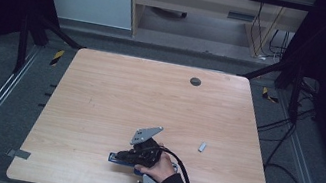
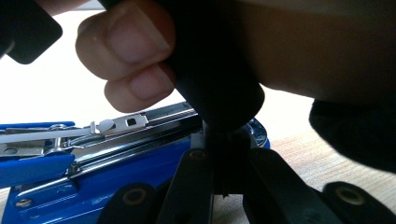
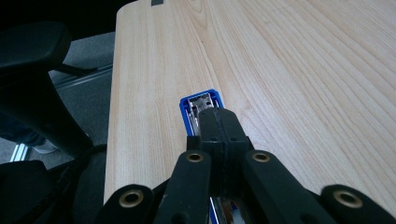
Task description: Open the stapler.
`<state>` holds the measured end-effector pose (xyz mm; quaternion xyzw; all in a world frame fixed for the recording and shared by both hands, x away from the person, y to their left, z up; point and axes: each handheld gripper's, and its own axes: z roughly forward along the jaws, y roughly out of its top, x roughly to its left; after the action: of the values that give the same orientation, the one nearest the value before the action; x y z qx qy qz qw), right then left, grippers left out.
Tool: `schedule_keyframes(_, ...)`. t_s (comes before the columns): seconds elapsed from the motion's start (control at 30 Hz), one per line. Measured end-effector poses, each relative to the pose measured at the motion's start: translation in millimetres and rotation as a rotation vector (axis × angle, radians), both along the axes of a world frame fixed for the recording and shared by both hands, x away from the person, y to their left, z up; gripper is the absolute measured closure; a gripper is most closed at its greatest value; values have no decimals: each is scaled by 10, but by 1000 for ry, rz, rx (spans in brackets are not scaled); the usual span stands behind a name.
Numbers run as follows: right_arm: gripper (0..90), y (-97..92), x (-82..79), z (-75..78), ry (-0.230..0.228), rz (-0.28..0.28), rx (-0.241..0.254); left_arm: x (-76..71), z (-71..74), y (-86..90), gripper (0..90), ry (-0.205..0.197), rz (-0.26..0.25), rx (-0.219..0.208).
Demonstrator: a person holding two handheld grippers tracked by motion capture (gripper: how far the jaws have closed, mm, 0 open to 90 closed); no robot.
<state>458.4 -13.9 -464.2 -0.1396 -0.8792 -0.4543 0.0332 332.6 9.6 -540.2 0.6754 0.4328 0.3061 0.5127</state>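
Stapler [image 1: 124,159], blue, lies open low and centre on the desk [image 1: 100,90]. Right claw [image 3: 218,122] is pressed together on its metal magazine; left claw [image 2: 219,140] is closed just beside it. Small grey staple strip [image 1: 202,146] is apart at right, apparently not yet loaded.

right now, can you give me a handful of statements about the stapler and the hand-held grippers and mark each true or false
1. The blue stapler lies on the wooden table. True.
2. The right hand-held gripper has its jaws spread wide. False: they are closed together over the stapler.
3. The stapler's top is swung open, baring its metal staple channel. True.
4. A small grey piece sits on top of the stapler. False: it lies apart on the table, to the stapler's right in the high view.
5. The left hand-held gripper has closed jaws. True.
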Motion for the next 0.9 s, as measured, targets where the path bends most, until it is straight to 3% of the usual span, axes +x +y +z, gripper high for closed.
schedule_keyframes(0.63,900,84,31,-34,21,10,-111,1,0,1,900,0,-3,3)
schedule_keyframes(0.9,900,90,36,-38,26,8,-116,0,-1,-1,900,-1,-2,3)
